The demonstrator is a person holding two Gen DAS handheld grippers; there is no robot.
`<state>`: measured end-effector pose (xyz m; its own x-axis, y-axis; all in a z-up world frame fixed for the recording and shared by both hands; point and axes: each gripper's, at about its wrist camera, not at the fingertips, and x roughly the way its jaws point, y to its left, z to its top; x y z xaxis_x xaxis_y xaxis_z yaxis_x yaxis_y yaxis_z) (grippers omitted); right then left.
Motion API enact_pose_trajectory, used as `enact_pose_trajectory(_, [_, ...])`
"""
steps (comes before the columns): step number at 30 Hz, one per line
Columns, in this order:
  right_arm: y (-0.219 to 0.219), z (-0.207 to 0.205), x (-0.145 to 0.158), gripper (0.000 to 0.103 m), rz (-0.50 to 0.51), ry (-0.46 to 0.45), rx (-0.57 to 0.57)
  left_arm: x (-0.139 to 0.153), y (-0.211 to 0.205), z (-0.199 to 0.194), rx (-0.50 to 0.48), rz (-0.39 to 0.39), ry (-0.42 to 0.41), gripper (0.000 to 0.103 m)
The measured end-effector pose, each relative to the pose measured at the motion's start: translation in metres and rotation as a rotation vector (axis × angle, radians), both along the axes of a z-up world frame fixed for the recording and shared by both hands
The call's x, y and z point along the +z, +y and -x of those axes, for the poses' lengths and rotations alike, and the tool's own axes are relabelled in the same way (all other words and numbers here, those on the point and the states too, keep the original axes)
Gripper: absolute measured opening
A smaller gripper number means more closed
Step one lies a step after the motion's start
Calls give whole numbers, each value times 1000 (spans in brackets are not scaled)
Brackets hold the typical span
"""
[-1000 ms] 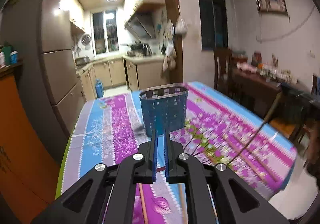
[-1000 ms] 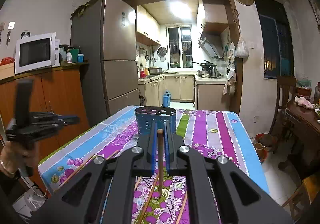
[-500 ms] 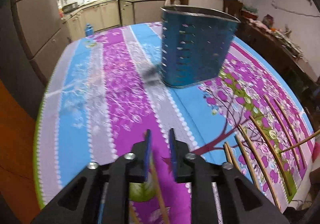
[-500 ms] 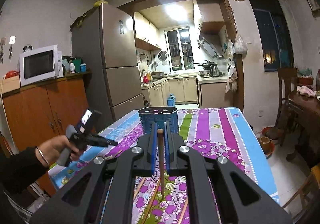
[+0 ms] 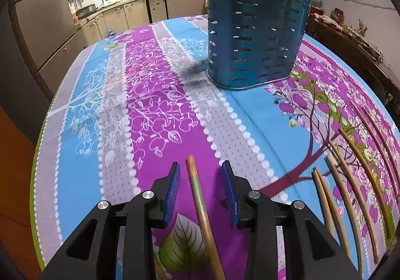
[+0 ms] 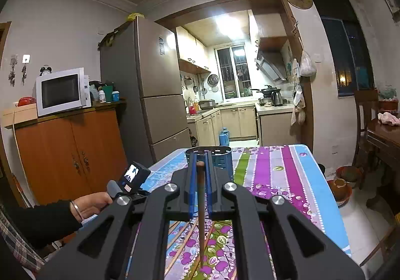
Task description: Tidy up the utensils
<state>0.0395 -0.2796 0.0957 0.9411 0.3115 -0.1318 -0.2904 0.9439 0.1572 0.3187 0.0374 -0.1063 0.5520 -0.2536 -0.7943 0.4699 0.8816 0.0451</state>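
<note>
A blue perforated utensil holder [image 5: 255,37] stands upright on the flowered tablecloth [image 5: 155,109]. My left gripper [image 5: 201,167] hangs low over the cloth with its jaws opening, and a wooden chopstick [image 5: 200,205] lies between the blue pads without touching them. Several more chopsticks [image 5: 350,180] lie fanned out on the right. In the right wrist view my right gripper [image 6: 200,157] is shut on a dark chopstick [image 6: 200,210] that hangs down from the pads, held above the table in front of the holder [image 6: 220,157].
A person's hand and dark sleeve [image 6: 85,205] hold the left gripper's handle at the table's left edge. An orange cabinet [image 6: 70,152] with a microwave and a tall fridge [image 6: 155,94] stand on the left. A wooden side table [image 6: 385,134] stands on the right.
The left gripper dropped toward the cloth and came in over a chopstick, and its jaws went from shut to apart. The right gripper stayed shut on its chopstick with little movement.
</note>
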Motion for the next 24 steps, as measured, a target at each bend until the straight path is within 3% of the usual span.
enact_pose_trajectory(6, [2,3,3,6,16,-18,10,-1,3,-5,6,22,1,35])
enact_pose_trajectory(9, [5,4,7,6,26,-31,11,-1,6,-6,27,29,3,20])
enact_pose_trajectory(10, [6,5,8,6,29,-34,11,-1,8,-7,34,34,6,10])
enact_pose_trajectory(17, [15,-5,12,6,58,-43,9,-1,5,-2,40,19,-16,7])
enact_pose_trajectory(20, [18,-13,15,6,58,-37,13,9,11,-1,56,77,-16,7])
enact_pose_trajectory(24, [18,-22,23,6,60,-47,9,47,29,5,98,230,-65,7])
